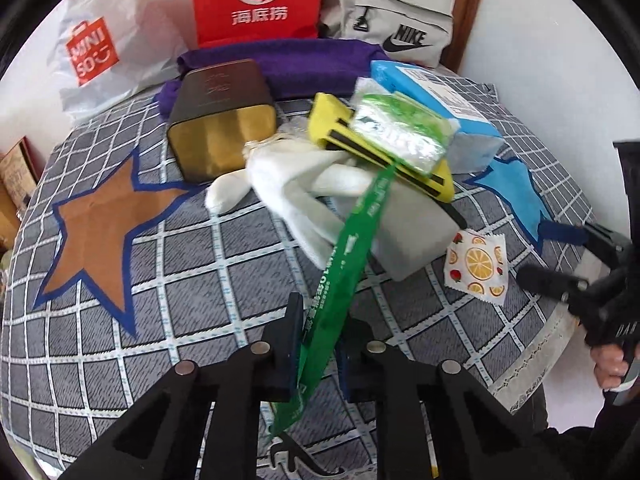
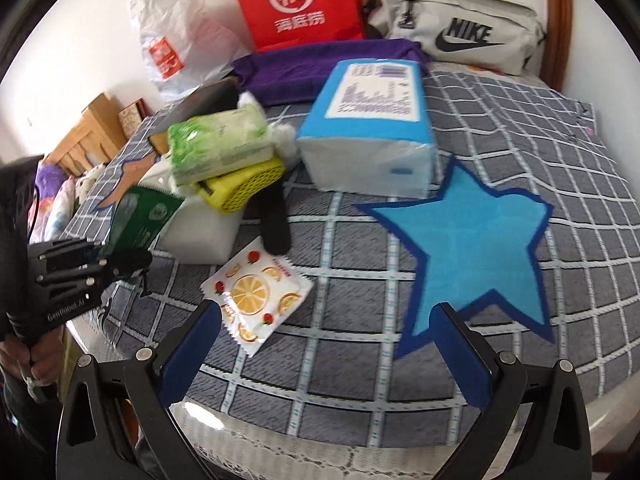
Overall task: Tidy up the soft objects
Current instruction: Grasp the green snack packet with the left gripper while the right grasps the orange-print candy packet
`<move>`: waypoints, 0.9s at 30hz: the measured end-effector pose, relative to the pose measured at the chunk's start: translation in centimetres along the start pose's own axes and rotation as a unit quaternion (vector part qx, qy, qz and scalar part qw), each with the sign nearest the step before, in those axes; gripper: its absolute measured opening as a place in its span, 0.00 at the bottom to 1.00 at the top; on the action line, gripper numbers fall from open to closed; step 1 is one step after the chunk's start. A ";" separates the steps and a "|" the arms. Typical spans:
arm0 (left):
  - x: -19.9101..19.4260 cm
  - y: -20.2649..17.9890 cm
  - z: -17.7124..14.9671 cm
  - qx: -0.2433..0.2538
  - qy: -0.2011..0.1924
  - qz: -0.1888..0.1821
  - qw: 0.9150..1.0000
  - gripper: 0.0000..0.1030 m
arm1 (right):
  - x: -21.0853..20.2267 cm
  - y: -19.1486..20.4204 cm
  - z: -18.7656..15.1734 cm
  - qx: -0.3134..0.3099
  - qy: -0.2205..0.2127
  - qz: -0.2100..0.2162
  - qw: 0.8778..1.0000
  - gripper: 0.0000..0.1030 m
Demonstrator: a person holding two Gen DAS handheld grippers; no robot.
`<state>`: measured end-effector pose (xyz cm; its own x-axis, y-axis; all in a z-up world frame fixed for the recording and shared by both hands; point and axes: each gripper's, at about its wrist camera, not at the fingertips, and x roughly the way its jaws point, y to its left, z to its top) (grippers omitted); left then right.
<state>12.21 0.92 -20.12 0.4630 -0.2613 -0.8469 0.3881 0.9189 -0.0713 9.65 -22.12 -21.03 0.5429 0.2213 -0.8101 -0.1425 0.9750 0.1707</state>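
The left gripper (image 1: 316, 344) is matte black plastic with round silver screw heads on its arms and dark blue pads on its fingers (image 1: 294, 320). The right gripper (image 2: 328, 344) has the same build, its blue pads (image 2: 192, 356) ribbed. At the left edge of the right wrist view, white lettering marks a black housing, gripped by bare skin below a dark sleeve.

Both wrist views face the red bag (image 1: 256, 0) (image 2: 296, 4) low across the bed, left camera nearer its front-left, sharing the clutter before it.
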 end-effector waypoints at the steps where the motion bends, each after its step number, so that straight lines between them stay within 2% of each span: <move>1: 0.0 0.4 0.0 -0.008 -0.002 -0.002 1.000 0.13 | 0.2 0.5 -0.1 -0.007 0.001 0.002 1.000 1.00; 9: 0.4 1.5 0.1 -0.034 -0.008 -0.017 0.999 0.13 | 2.5 2.9 -0.5 -0.047 0.020 0.005 0.999 1.00; 16: 0.4 1.9 0.1 -0.053 -0.008 -0.032 0.998 0.13 | 3.8 4.0 -0.4 -0.068 -0.002 -0.059 0.996 0.98; 18: 0.4 2.0 0.2 -0.057 -0.008 -0.034 0.998 0.13 | 3.6 4.2 -0.6 -0.085 -0.010 -0.053 0.995 0.92; 22: 0.5 2.2 0.1 -0.063 -0.009 -0.039 0.997 0.13 | 2.8 4.0 -0.6 -0.098 -0.013 -0.051 0.994 0.58; 23: 0.5 2.2 0.1 -0.065 -0.009 -0.041 0.997 0.13 | 2.7 3.8 -0.7 -0.097 -0.012 -0.050 0.994 0.53; 27: 0.2 2.3 -0.1 -0.069 -0.012 -0.043 0.997 0.13 | 1.9 3.1 -1.2 -0.101 -0.014 -0.049 0.994 0.47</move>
<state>13.17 3.02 -20.51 0.4529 -0.3455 -0.8219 0.3148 0.9245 -0.2152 9.23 -18.74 -22.77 0.5840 0.1283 -0.8015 -0.2492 0.9681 -0.0266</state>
